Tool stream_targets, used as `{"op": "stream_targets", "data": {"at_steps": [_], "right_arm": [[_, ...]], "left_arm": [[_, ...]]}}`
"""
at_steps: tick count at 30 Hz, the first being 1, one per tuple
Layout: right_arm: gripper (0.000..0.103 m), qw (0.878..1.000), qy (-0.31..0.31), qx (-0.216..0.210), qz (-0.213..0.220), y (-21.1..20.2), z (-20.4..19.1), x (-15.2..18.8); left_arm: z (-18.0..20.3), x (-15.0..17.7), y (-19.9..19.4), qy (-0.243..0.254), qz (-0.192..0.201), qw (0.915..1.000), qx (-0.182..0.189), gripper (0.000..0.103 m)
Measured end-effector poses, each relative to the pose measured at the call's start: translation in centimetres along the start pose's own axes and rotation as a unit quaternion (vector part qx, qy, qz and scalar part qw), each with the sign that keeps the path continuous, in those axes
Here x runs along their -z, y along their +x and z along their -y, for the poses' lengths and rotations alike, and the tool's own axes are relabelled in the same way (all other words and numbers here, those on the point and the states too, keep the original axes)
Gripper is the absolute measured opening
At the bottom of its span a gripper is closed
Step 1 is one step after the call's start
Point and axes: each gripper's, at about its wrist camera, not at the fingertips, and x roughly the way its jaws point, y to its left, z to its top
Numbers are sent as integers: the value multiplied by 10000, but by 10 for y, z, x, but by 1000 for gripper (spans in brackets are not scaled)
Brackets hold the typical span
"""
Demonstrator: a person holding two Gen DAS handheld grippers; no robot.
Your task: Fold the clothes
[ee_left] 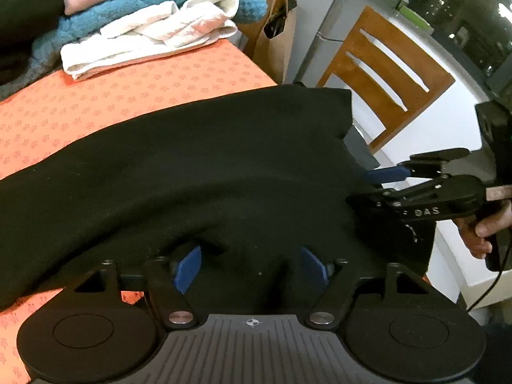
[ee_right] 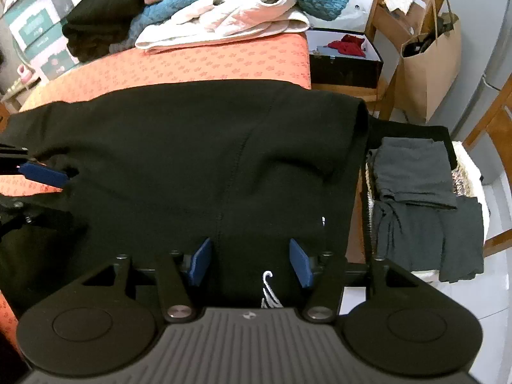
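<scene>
Black fabric is what we are handling: the black garment [ee_left: 198,160] is lying spread across the orange-covered worktop [ee_left: 96,108], its far fold reaching the worktop's right edge and its near hem bunching up toward us. We are holding the left gripper [ee_left: 252,267] over that near hem with its fingers [ee_left: 188,268] standing apart, cloth lying between them but the pads not pressing on it as far as we can see. We are holding the right gripper [ee_right: 251,262] likewise, fingers [ee_right: 201,260] apart, straddling a seam and a small white logo [ee_right: 270,291] near the hem. We are judging that the main risk is closing on only the top layer, because the garment looks doubled here and the black cloth is hiding where one layer ends; lifting then would be pulling the fold open. We are also worrying that an uneven pinch by the two hands would be skewing the next fold. Beyond the garment, the right edge of the cloth is overhanging a stack of grey clothes [ee_right: 416,176] set lower beside the worktop, so a hard tug could be dragging the garment off that side. Farther back, the pile of white, blue and pink laundry [ee_left: 153,28] is sitting close to the fold line, and a long forward sweep could be nudging it.
</scene>
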Motion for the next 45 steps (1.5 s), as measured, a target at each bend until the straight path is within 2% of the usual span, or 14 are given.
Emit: {"op": "stream_targets", "data": {"at_steps": [3,6,10,12,19,24,29,35,45], "right_arm": [[62,10000,49,-2,29,1,1,1],[62,10000,77,6,56,1,1,2],[62,9999,130,6,84,2,2,4],[63,9998,164,4,94,2,2,4],[62,9998,193,32,34,-1,8,1],[62,9996,185,176,72,-9,16,-7],[62,9999,-39,119,50,-9,13,-18],[62,9999,-120,84,-61,-3,7,-19],[62,9992,261,285,-44,-18,29,2]], "left_arm": [[-3,-9,15,-16,-257,9994,233,72],[-8,-15,25,-266,-487,9974,454,70],[-8,-18,7,-556,-387,9931,955,70],[-8,-16,-3,-544,-331,9927,1027,70],[-22,4,-35,-552,-334,9937,912,70],[-43,20,-56,-465,-314,9975,419,70],[-56,25,-53,-541,-296,9979,220,71],[-50,12,-19,-714,-336,9954,535,71],[-16,-12,28,-422,-577,9940,828,72]]}}
